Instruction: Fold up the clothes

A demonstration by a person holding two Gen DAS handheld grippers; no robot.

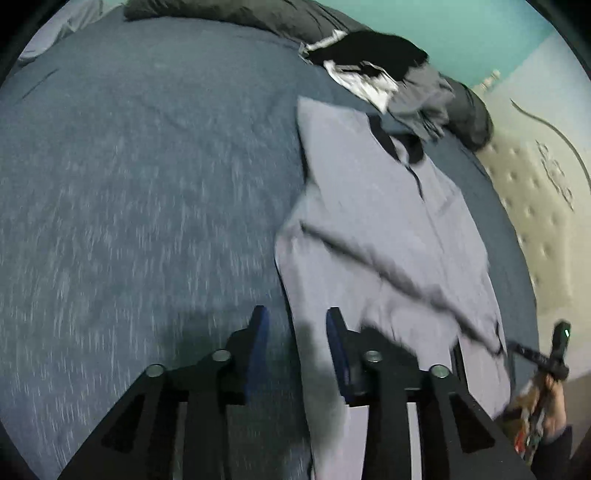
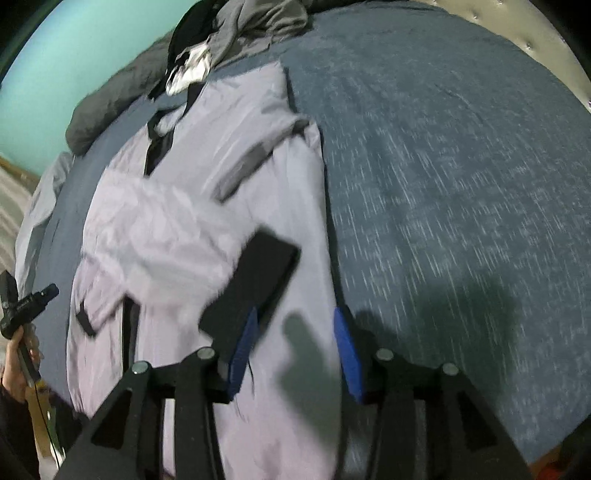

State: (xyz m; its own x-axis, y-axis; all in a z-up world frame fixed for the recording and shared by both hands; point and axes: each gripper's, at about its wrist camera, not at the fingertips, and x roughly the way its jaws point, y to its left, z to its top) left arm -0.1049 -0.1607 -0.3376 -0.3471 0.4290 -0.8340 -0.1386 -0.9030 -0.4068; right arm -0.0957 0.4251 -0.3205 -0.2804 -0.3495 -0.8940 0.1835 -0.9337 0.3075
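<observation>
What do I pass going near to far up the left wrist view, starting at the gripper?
left gripper → pale jacket → pile of dark clothes → teal wall

Jacket point(image 1: 388, 229): smooth, matt lilac cloth, ahead of the jaws; bed cover point(image 1: 147, 184): heathered blue knit cloth

Teal wall point(image 1: 424, 22), tufted headboard point(image 1: 535, 206)
</observation>
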